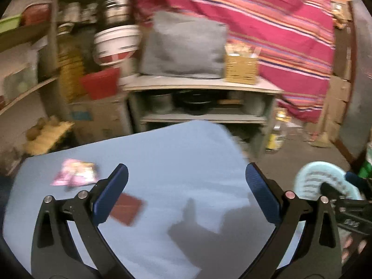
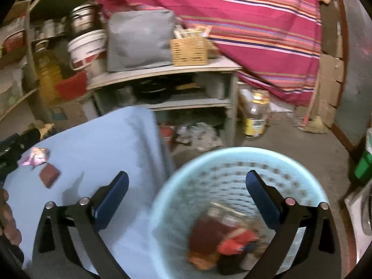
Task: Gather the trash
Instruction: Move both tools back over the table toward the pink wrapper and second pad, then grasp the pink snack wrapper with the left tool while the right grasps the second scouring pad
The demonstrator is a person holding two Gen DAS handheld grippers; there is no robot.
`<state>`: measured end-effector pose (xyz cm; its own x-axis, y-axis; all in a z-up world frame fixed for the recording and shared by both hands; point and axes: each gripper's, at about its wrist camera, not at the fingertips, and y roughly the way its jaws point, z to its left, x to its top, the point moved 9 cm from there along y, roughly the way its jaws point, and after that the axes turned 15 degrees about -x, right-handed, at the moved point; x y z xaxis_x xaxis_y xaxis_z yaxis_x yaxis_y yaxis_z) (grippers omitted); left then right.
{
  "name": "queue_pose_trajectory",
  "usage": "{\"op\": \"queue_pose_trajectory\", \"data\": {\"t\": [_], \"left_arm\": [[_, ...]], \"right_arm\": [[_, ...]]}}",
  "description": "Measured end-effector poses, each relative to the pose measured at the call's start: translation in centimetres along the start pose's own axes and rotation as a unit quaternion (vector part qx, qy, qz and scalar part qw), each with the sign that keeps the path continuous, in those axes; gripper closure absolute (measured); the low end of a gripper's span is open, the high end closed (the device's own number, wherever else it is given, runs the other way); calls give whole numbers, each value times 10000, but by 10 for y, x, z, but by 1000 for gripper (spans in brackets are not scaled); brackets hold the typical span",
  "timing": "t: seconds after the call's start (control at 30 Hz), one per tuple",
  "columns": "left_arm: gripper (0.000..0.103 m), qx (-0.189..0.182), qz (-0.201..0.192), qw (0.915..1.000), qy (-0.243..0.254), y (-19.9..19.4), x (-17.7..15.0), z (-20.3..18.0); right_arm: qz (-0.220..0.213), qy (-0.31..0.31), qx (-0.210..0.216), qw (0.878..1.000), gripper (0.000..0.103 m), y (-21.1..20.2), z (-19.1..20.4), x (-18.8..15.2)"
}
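A pink wrapper [image 1: 74,172] and a dark red packet [image 1: 127,211] lie on the light blue table [image 1: 176,162]. My left gripper [image 1: 186,194] hangs open over the table, the red packet just right of its left finger, nothing between its pads. A pale blue mesh basket [image 2: 176,186] stands off the table's right edge, with red and orange wrappers [image 2: 232,241] blurred inside it. My right gripper [image 2: 186,201] is open above the basket's rim, empty. The pink wrapper [image 2: 36,157] and red packet [image 2: 48,174] show at the left of the right wrist view.
Behind the table stands a grey shelf unit [image 1: 202,86] with a grey bag [image 1: 186,46], a wicker box [image 1: 240,68] and pots. A white bucket [image 1: 114,44], a striped red cloth [image 1: 267,23], and a bottle on the floor [image 2: 255,116] surround it. A person's hand [image 2: 8,220] shows at left.
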<state>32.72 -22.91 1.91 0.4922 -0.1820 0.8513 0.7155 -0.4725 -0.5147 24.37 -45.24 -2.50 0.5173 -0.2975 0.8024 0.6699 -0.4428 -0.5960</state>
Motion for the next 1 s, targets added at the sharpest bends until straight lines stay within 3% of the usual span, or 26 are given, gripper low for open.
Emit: {"op": "queue_pose_trajectory", "data": {"t": [0.23, 0.33, 0.43, 0.73, 0.83, 0.87, 0.97, 1.0], "left_arm": [[5, 1169, 225, 9927, -194, 10, -8, 150], [5, 1316, 427, 9886, -588, 22, -16, 206], [5, 1229, 671, 9852, -989, 38, -26, 243], [6, 1252, 1452, 9753, -1095, 94, -53, 273], [6, 1251, 1526, 9747, -1051, 99, -59, 273], [9, 1221, 1512, 9752, -1059, 99, -59, 272], [35, 993, 1519, 9783, -998, 100, -59, 267], [36, 977, 1502, 9790, -973, 99, -60, 266]], "right_arm": [[207, -271, 342, 9988, 5, 9, 83, -4], [279, -511, 573, 9967, 5, 11, 118, -9], [408, -725, 811, 9932, 5, 13, 149, -15], [454, -1158, 1016, 9870, 5, 14, 203, -25], [491, -1197, 1023, 9863, 5, 16, 211, -25], [520, -1209, 1036, 9859, 5, 17, 214, -26], [620, -1249, 1092, 9842, 5, 20, 225, -29], [635, -1268, 1100, 9838, 5, 21, 229, -30]]}}
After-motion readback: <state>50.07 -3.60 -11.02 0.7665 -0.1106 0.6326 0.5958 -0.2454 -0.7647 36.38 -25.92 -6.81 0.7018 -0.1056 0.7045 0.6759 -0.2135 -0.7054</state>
